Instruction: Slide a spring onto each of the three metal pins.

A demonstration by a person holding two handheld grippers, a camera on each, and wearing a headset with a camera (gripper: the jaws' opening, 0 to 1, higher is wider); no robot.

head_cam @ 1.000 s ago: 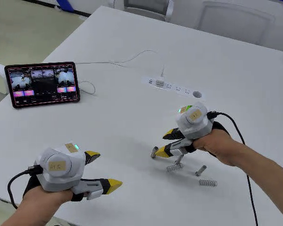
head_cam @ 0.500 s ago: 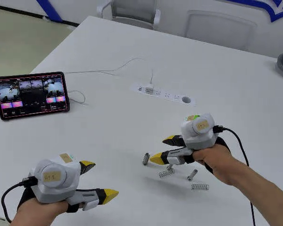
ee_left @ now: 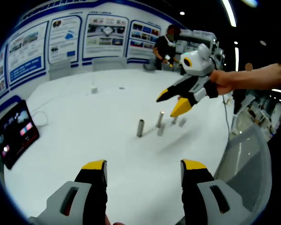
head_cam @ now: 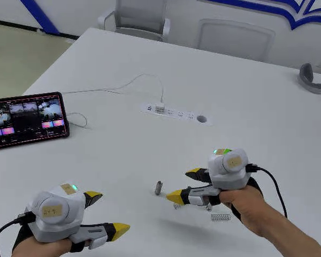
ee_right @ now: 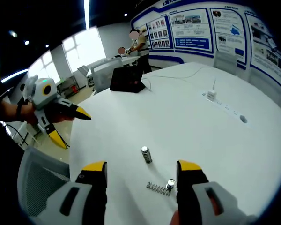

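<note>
A black tablet [head_cam: 24, 119] glows at the left of our white table [head_cam: 246, 96]. Our left gripper [head_cam: 108, 212] hovers near the table's front edge, jaws apart and empty. Mid-table, a short upright metal pin [head_cam: 158, 187] wears a coiled spring [ee_right: 146, 156]. Our right gripper [head_cam: 183, 184], jaws apart and empty, hangs above a second metal pin [ee_right: 170, 184] and a loose silver spring [ee_right: 157, 188] touching it. Another loose spring [head_cam: 220, 217] lies farther right.
</note>
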